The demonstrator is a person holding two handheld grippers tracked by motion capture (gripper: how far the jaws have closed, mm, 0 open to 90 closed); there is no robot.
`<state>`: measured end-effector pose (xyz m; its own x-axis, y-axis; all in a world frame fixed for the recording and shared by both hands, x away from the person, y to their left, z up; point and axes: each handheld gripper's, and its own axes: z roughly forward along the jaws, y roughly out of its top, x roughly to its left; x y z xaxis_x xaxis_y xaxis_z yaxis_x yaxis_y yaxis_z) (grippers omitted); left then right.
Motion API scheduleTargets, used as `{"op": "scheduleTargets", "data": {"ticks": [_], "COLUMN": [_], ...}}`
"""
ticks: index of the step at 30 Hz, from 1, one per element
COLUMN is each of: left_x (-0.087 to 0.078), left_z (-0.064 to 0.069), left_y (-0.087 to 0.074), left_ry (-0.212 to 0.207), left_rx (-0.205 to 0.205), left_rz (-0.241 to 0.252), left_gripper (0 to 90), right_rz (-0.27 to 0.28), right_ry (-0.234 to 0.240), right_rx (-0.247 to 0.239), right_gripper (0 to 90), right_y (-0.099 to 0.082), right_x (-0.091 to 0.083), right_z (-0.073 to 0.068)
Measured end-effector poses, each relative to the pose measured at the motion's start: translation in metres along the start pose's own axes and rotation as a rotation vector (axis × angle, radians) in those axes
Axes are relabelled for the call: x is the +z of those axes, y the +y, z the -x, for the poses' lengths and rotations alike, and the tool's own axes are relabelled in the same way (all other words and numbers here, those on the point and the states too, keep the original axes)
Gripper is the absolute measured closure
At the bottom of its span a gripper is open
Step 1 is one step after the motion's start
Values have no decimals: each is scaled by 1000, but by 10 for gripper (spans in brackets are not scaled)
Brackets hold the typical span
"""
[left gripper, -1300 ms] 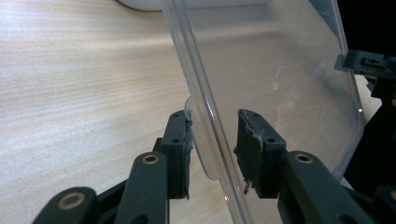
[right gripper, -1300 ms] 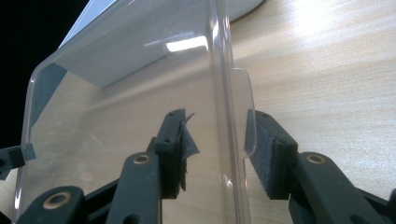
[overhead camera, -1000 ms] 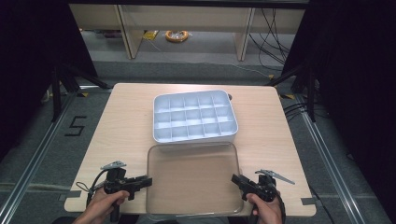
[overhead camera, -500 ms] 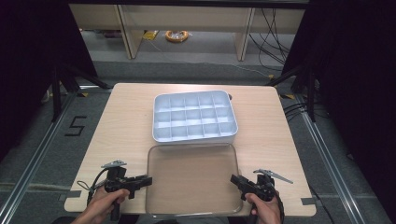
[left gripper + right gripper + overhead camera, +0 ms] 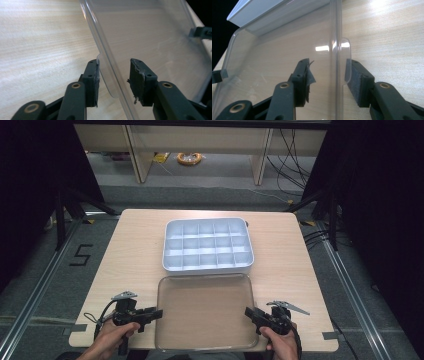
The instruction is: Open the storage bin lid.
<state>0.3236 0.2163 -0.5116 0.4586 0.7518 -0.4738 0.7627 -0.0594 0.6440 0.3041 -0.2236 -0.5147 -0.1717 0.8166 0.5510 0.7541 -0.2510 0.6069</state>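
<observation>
In the high view a pale wooden bench (image 5: 130,245) carries a white divided tray (image 5: 207,245) at its middle, its compartments in rows, and just near of it a clear plastic lid (image 5: 205,312) lying flat, its far edge close beside the tray's near wall. The left claw (image 5: 152,314), held in the person's left hand (image 5: 112,337), sits at the lid's left edge near the near corner; the right claw (image 5: 251,312), held in the right hand (image 5: 280,345), sits at the lid's right edge. In the left gripper view the left claw (image 5: 113,80) has its jaws apart, one on each side of the lid's (image 5: 150,37) raised rim, where a small clear tab (image 5: 107,80) juts out; the left jaw is close against the tab. In the right gripper view the right claw (image 5: 329,77) is likewise spread, straddling the lid's (image 5: 274,55) rim and a rounded tab (image 5: 344,60), with the tray (image 5: 254,10) at the far left.
</observation>
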Motion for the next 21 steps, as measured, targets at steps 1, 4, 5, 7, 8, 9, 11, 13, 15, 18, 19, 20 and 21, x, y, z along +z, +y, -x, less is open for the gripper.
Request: {"op": "scheduleTargets", "data": {"ticks": [1,4,5,7,8,9,11,13,15,18,19,20,21], "left_x": [1,3,4,4,5,5,5,5,5,6,6,6,6], "left_z": [0,-1,-1,-1,0,0,-2,-2,-3,-2,-2,-3,-3], "left_y": [0,0,0,0,1,1,1,2,2,2,2,2,2], "left_ry": [5,10,13,18,17,17,16,18,20,22,23,29,32], "left_rx": [-5,-9,-4,5,3,3,1,2,4,1,4,6,8], "left_rz": [-6,-10,-12,-13,-13,-13,-19,-19,-18,-13,-12,-12,-13], "left_gripper": [588,582,576,571,568,568,567,565,564,556,552,549,539], "right_rz": [1,-7,-5,-12,-15,-15,-7,-18,-24,-14,-19,-19,-25], "right_ry": [-13,-23,-19,-36,-37,-37,-37,-48,-48,-36,-22,-27,-28], "right_rx": [-12,-20,-68,-90,-80,-80,-74,-55,-45,-76,-62,-67,-47], "right_gripper": [544,543,537,527,522,522,522,513,511,485,476,473,467], "right_y": [0,0,1,0,0,0,0,-1,-1,0,0,0,0], "right_x": [2,2,2,3,3,3,4,3,4,5,5,5,4], "right_z": [1,0,3,3,2,2,2,-3,-4,0,0,0,-1]}}
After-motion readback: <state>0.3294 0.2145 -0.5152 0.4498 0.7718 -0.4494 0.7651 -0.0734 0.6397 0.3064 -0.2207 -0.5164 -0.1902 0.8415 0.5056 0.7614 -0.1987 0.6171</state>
